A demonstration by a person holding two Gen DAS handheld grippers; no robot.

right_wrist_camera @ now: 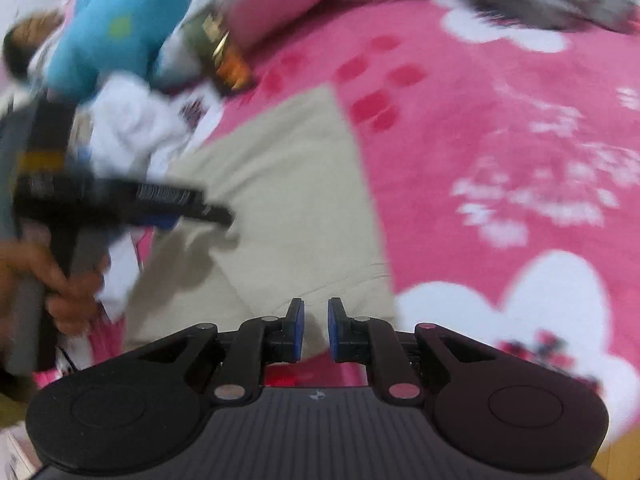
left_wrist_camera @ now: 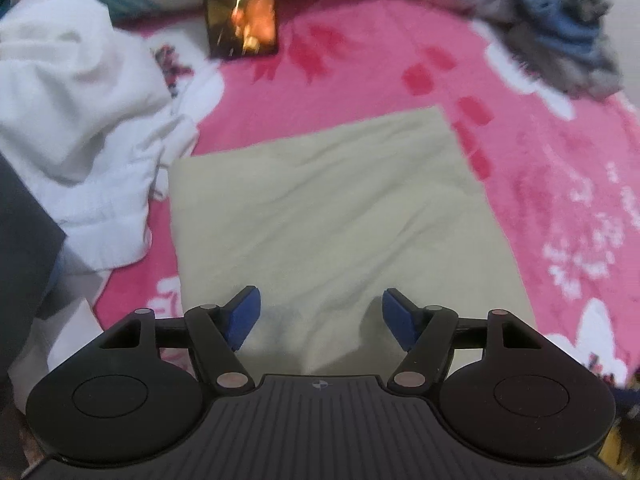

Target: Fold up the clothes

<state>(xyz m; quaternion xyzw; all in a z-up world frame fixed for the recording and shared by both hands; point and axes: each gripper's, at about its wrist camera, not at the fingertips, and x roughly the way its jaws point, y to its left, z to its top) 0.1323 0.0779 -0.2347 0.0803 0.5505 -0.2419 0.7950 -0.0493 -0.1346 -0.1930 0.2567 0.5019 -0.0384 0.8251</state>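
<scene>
Left wrist view: white clothes [left_wrist_camera: 76, 120] crowd the folded beige cloth [left_wrist_camera: 332, 216] lying flat on my pink blanket [left_wrist_camera: 540, 168]; left gripper [left_wrist_camera: 318, 316] spread, empty. Right wrist view: right gripper [right_wrist_camera: 316, 328] nearly closed, grasping nothing, at the cloth's near edge.

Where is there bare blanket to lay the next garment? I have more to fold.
Right of the beige folded cloth, the pink blanket lies bare up to the grey-blue pile. The left is crowded: white clothes, phone.
</scene>
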